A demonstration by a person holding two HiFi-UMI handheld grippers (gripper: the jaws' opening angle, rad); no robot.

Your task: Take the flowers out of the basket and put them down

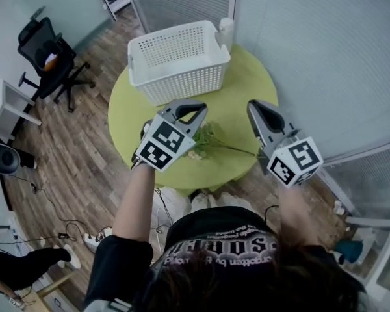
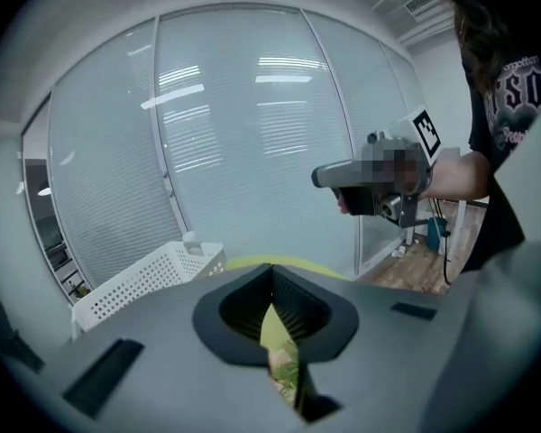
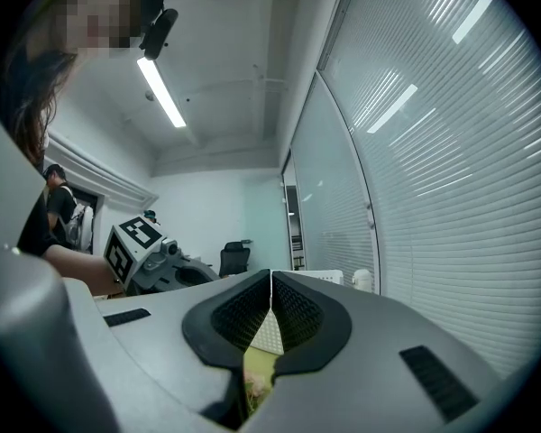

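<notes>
Round green tabletop [image 1: 247,83] sits under both tools, with wood floor [image 1: 84,148] around it. My left gripper [image 2: 271,276] is closed right down. Its ribbed jaws meet at the tips with nothing caught between them, and it hangs clear above the table. My right gripper [image 3: 270,285] is pinched together the same way and is just as empty, held off to the left one's right side with the two well apart.

Beneath the left gripper's tips, and running across toward the right gripper, lie the flowers [image 1: 205,143], flat on the table. The pale blooms and green leaves are nearest the left tool, and the thin stem reaches toward the right one. Neither tool touches them.

Ahead of both grippers, on the far side of the table, the white perforated basket [image 1: 182,77] stands upright, with a small white container [image 1: 226,28] just beyond its right corner. Farther out past the right gripper is a glass partition [image 1: 325,57] with blinds. Far off to the left gripper's left is a black office chair [image 1: 49,54].
</notes>
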